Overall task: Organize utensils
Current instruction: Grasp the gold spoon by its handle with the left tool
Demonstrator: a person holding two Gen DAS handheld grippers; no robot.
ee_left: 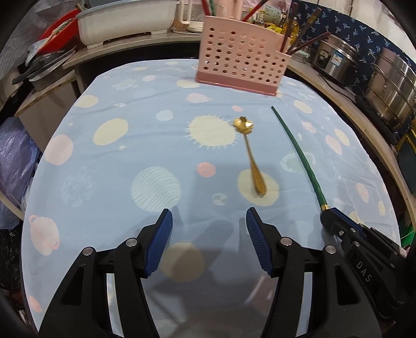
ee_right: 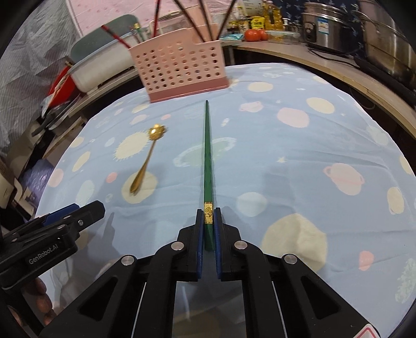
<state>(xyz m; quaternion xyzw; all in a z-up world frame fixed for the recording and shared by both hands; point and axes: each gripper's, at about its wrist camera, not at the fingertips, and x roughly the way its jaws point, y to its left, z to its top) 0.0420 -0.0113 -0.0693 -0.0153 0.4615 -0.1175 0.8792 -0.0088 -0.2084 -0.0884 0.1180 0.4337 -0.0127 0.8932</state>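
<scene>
My right gripper (ee_right: 208,221) is clamped on the thick, gold-banded end of the green chopstick (ee_right: 207,156), whose thin tip points straight at the pink holder (ee_right: 182,75) at the far edge of the table (ee_left: 104,161). I cannot tell whether the tip is off the cloth yet. My left gripper (ee_left: 209,228) hangs with its jaws apart and nothing between them, on the near side of the gold spoon (ee_left: 251,156), which lies on the cloth between me and the holder, just left of the chopstick.

To do this step well, I judge I should lift the chopstick clear before carrying it toward the holder, so the tip does not drag the cloth. Held this far back, the stick may swing, so I would move slowly, tip it upright over the holder and lower it among the other chopsticks (ee_right: 205,18) already standing there. Next the left gripper can take the spoon by its handle.
</scene>
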